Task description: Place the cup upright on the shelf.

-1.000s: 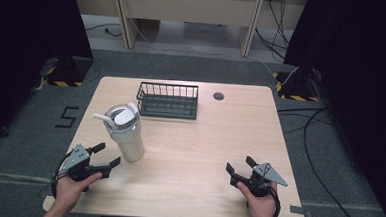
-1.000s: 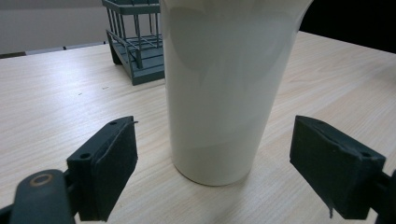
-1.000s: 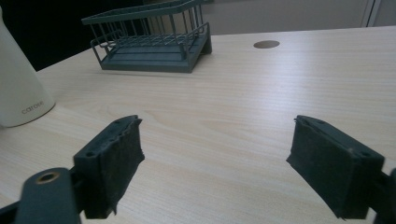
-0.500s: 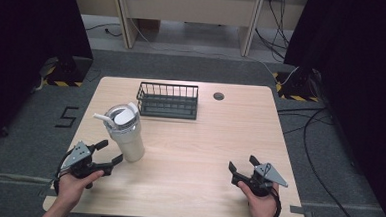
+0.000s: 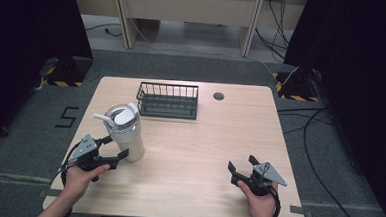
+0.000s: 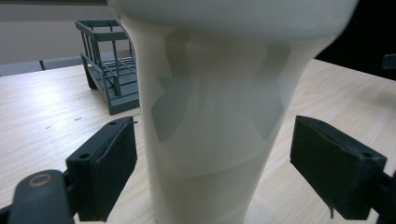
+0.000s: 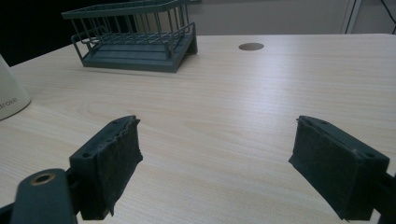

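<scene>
We start with the bench, a pale wooden top that carries everything here. At its far side sits a dark wire basket, well apart from both of our hands. Nearer to us, on the left half, stands the tumbler, a tall cream cup with a lid and a straw, upright, so its long axis runs straight up from the bench.

The relation that matters is between that tumbler and our left hand-held gripper. In the high view the tumbler lies just ahead of it and a little to the right, with the jaws reaching to either side of the lower body. In the left gripper view the tumbler rises between the two black pads, one pad on each side, and a gap shows between each pad and the cream wall. So the jaws stand apart around it and hold nothing yet.

Our right hand-held gripper rests low at the near right of the bench, well apart from the tumbler, its jaws spread wide over bare wood. In the right gripper view the basket lies far ahead.

We judge the left hand much the nearer, already lined up across the upright axis, so the coming move looks like a plain squeeze on the lower body.
</scene>
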The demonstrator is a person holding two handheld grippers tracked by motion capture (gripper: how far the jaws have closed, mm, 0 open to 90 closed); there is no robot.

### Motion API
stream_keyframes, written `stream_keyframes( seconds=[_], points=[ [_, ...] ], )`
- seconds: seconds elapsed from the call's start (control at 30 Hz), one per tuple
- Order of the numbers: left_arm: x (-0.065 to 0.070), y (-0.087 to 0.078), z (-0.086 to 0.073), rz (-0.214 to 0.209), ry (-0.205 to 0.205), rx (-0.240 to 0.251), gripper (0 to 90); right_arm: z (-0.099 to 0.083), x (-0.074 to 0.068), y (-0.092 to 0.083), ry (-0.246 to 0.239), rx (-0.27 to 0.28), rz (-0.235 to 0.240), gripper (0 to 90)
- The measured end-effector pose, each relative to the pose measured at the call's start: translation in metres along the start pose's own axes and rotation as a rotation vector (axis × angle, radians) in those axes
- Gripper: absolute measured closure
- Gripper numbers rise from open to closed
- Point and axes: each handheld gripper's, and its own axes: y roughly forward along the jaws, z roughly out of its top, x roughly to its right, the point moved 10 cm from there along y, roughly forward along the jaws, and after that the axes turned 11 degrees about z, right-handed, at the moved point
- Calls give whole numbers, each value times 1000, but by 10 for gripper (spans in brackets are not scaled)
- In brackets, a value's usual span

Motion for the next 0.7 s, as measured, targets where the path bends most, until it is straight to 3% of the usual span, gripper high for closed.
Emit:
stream_keyframes(
  seconds=[0.47, 0.7],
  points=[
    [6, 21, 6, -1, 7, 11, 47, -2, 0, 1, 5, -11, 6, 155],
    [7, 27, 9, -4, -29, 33, 33, -4, 1, 2, 1, -18, 2, 155]
  ],
)
